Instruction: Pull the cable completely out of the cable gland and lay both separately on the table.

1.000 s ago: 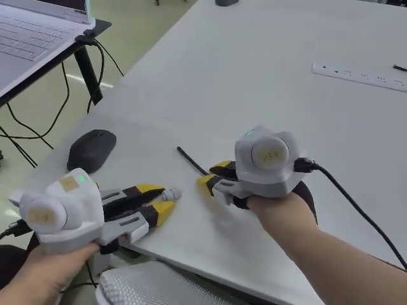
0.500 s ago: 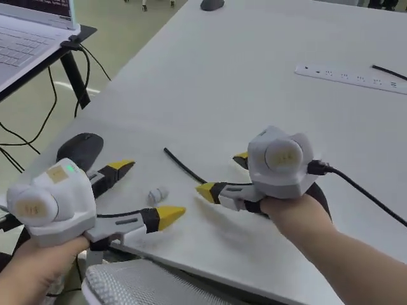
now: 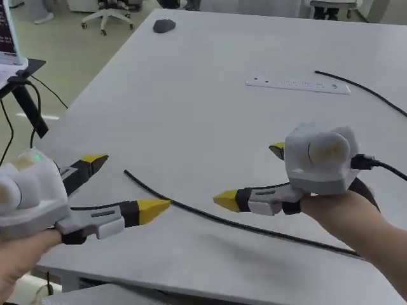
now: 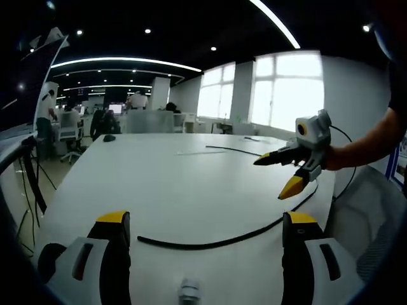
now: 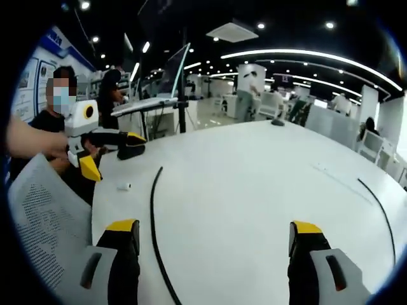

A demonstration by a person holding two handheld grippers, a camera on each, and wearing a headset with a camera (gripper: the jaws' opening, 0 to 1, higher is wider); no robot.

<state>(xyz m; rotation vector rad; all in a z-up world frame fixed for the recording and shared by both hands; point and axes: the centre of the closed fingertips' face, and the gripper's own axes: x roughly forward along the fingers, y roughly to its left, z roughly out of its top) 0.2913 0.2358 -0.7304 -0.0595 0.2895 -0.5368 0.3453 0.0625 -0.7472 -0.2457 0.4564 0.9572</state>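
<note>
Plainly, the left gripper (image 3: 126, 182) and right gripper (image 3: 248, 175) both gape wide, empty, above the tabletop (image 3: 210, 95). The black cable (image 3: 210, 216) lies between them, with the white cable gland (image 5: 124, 186) separate from it, near the left gripper.

Open-plan office. Long white tabletop (image 3: 210, 95) with power strip (image 3: 297, 84) and mouse (image 3: 164, 25); swivel chair (image 3: 108, 14) upper left of head view. Ceiling light strips (image 4: 127, 61), big windows (image 4: 286, 89), people at desks (image 4: 46, 108) behind.
</note>
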